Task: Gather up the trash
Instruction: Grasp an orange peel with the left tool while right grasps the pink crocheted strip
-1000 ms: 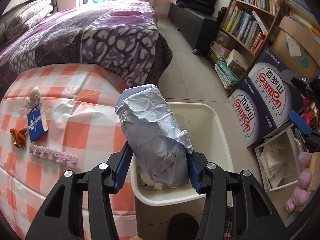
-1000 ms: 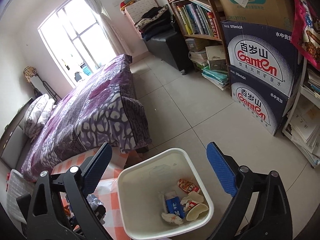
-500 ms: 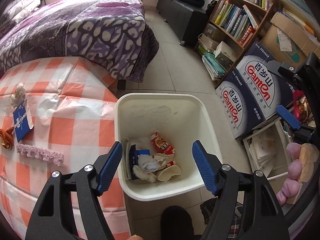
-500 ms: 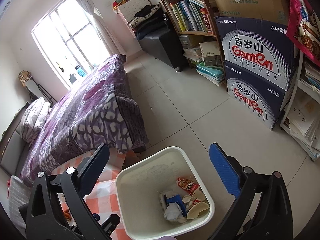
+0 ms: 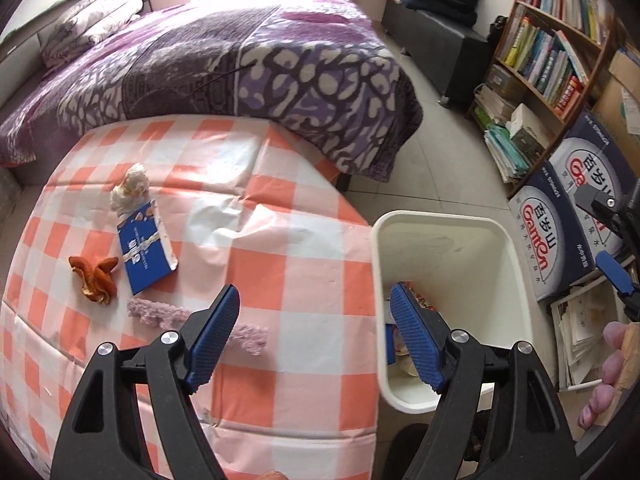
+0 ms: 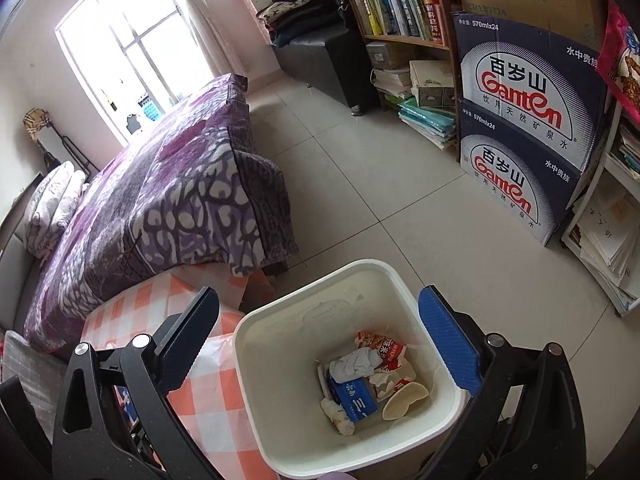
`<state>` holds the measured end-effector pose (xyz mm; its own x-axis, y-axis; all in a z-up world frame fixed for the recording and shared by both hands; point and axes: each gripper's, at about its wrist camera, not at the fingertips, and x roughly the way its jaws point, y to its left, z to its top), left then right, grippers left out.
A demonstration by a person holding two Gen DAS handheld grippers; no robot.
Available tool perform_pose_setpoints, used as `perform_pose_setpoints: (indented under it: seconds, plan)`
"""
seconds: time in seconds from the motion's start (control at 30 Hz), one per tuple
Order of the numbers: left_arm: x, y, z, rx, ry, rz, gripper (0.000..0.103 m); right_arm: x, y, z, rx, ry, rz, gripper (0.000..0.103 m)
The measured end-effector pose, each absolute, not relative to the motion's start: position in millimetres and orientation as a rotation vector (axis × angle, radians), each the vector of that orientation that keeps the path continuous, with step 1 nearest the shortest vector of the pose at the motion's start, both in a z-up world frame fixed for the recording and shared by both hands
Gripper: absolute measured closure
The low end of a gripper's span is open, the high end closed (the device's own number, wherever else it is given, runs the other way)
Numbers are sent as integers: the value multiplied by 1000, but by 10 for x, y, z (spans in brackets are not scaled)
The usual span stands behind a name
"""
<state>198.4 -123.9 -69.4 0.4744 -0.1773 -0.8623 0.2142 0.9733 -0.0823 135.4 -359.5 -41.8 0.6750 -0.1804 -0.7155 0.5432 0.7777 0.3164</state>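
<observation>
L gripper [image 5: 312, 336] jaws released, nothing between them; they've just been opening wider. It hangs over the edge of the orange-and-white checked worktop [image 5: 280, 240], right beside the cream plastic waste bin [image 5: 516, 264]. R gripper [image 6: 320, 344] jaws also spread wide and empty, hovering above the bin.

Trash left on the worktop, all on the side away from the bin: fuzzy lilac strip [image 5: 160, 314] nearest the L jaws, blue flat carton [image 5: 146, 254] past it, orange peel [image 5: 96, 278] just beside the carton, crumpled white tissue wad [image 5: 130, 192] at the carton's far end. In the bin already: grey crumpled paper ball [image 6: 356, 364], blue pack [image 6: 354, 398], red snack wrapper [image 6: 382, 350], cream cup-like piece [image 6: 406, 396].

Step imo: L goes for next pick. Take the lilac strip first, it's closest. Come down steep, straddle it across its narrow width, pads nearly on the cloth, then close. It's soft and limp, so pinch mid-length or the ends will droop and could snag the bin rim. Watch for grabbing the cloth too; it's wrinkled. Carton is flat, harder; prob needs an edge pick.

Hard to see: bin contents mostly blocked by the jaw in the L view. Part of the strip sits behind the L jaw. Worktop's near edge is cut off by the gripper body. Can't tell if there's more trash beyond the worktop's left edge.
</observation>
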Motion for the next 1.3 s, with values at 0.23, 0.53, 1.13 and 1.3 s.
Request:
perform_pose_setpoints:
  seconds: [0.23,0.53,1.13,1.3]
  plan:
    - [2137,-694,-840,-9,1097,-63,27,1577,-3210,-577,504,813,-376,7]
    - [2374,142,-1062,-56,1157,141,27,1827,-2635,-737,366,901,-275,7]
    - [2886,1225,-1311,-315,1176,311,28,2079,-1150,-1141,-203,992,135,7]
    - [2966,1245,-1472,-311,1202,318,31,2074,-801,-1387,-349,1029,210,7]
